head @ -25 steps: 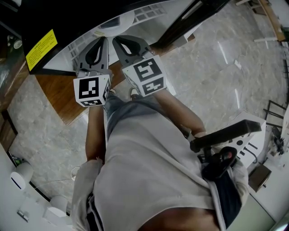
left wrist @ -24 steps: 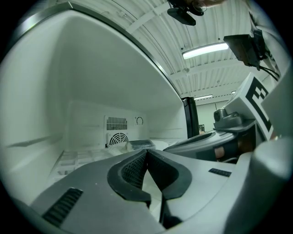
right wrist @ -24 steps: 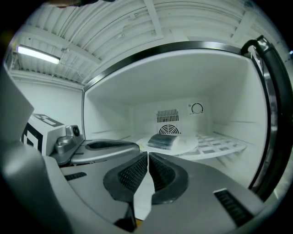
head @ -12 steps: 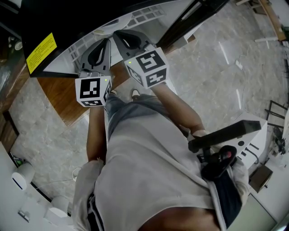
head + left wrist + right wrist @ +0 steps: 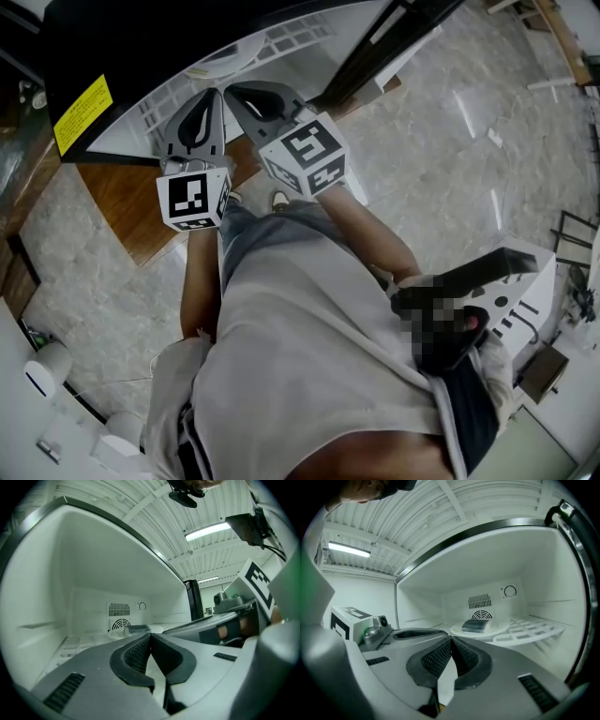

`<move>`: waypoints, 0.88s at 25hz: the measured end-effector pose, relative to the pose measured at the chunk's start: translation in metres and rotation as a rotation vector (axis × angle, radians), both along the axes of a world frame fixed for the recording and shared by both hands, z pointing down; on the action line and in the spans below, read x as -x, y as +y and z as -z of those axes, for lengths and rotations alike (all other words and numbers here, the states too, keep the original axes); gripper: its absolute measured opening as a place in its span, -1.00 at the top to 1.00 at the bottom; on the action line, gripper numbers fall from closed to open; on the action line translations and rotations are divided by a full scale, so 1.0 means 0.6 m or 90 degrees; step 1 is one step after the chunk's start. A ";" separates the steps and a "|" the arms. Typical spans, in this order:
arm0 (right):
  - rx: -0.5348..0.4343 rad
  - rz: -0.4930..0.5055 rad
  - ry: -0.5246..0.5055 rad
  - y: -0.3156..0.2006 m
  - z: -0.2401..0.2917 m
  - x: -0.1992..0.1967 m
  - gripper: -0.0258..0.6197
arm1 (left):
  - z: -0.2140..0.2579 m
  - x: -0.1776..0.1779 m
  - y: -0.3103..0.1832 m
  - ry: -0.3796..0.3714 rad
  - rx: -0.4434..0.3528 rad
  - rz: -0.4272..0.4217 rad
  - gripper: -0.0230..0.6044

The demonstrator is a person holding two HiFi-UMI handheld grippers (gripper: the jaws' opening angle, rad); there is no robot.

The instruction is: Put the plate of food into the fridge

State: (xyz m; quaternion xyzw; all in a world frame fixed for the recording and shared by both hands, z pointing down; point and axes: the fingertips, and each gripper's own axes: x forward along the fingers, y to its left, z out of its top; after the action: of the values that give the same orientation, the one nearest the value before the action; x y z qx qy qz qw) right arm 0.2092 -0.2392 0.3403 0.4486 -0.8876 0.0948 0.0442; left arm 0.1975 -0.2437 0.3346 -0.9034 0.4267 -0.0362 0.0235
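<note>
Both tools were at the open fridge (image 5: 440, 564), side by side, pointing in roughly level. Left tool (image 5: 150, 639): jaws pressed together, nothing between the pads. Right tool (image 5: 451, 641): jaws also pressed together, empty.

The plate (image 5: 497, 629) sat on the white wire shelf (image 5: 534, 627) inside the fridge, toward the back wall, just in front of the round fan vent (image 5: 481, 616). A dark block of food (image 5: 476, 625) lay on it, near the plate's left side as the right gripper view showed it. The plate was apart from both tools, beyond their tips, with bare shelf in between. In the right gripper view it lay just above and slightly right of the closed tips. In the left gripper view only part of the plate and food peeked over the top of the closed jaws, close to centre.

A dial (image 5: 510, 591) was on the back wall, upper right of the vent.

In the head view the two tools' marker cubes were near each other at the fridge opening, left cube (image 5: 193, 198) lower, right cube (image 5: 305, 153) tilted. A yellow sticker (image 5: 82, 112) showed on the fridge's dark top. The person's torso (image 5: 309, 356) filled the lower frame, above a pale marbled floor (image 5: 450, 141).
</note>
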 end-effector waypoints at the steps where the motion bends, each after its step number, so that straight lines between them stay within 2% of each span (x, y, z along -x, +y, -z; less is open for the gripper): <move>1: 0.001 0.003 -0.002 0.009 -0.004 0.001 0.86 | -0.001 0.001 0.006 0.005 0.001 0.002 0.87; 4: 0.010 -0.002 -0.011 0.039 -0.020 -0.001 0.86 | -0.004 0.003 0.042 0.046 0.001 0.017 0.87; 7: 0.012 -0.003 -0.001 0.072 -0.038 -0.002 0.86 | -0.030 0.001 0.084 0.088 0.031 0.028 0.87; 11: 0.005 -0.025 0.020 0.103 -0.063 -0.015 0.86 | -0.074 0.007 0.115 0.078 0.057 0.046 0.87; 15: 0.015 -0.037 0.008 0.123 -0.082 -0.028 0.86 | -0.088 -0.001 0.147 0.063 0.065 0.053 0.87; 22: 0.001 -0.038 0.015 0.137 -0.067 -0.029 0.86 | -0.087 -0.008 0.161 0.077 0.072 0.055 0.87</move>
State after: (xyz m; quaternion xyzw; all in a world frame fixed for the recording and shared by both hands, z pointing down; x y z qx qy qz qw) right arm 0.2265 -0.1567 0.3806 0.4759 -0.8732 0.0913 0.0525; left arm 0.2022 -0.1472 0.3866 -0.8846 0.4629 -0.0065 -0.0551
